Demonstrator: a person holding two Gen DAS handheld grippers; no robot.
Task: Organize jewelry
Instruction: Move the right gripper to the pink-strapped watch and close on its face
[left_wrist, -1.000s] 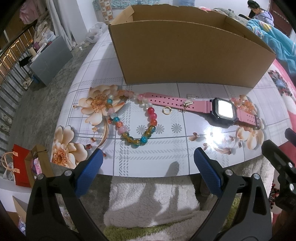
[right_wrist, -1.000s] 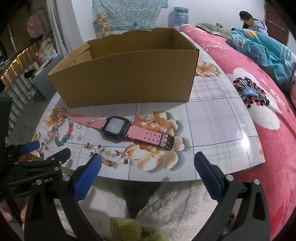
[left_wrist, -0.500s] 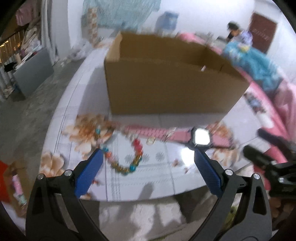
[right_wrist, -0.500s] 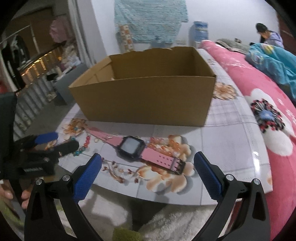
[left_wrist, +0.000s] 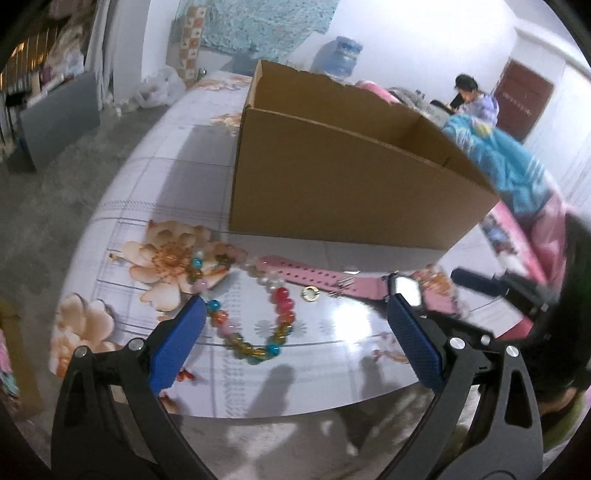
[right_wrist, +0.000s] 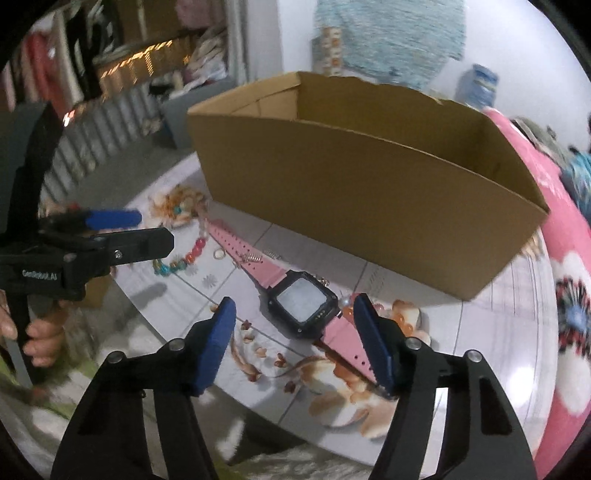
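Black left gripper (right_wrist: 122, 230) marked "CanDeboLAI" — jaws apart, right gripper (right_wrist: 295, 343) jaws closing around pink-strapped black watch (right_wrist: 301, 301) without touching it, plain brown cardboard box (right_wrist: 369, 192) on floral worktop (right_wrist: 498, 332).

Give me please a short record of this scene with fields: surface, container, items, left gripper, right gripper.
surface: table with flower print
container: open cardboard box, behind the items
items: pink watch, bead bracelet, small gold ring, all on the table
left gripper: open, above the bracelet, holding nothing
right gripper: jaws closing, watch between them, pads not yet pressing
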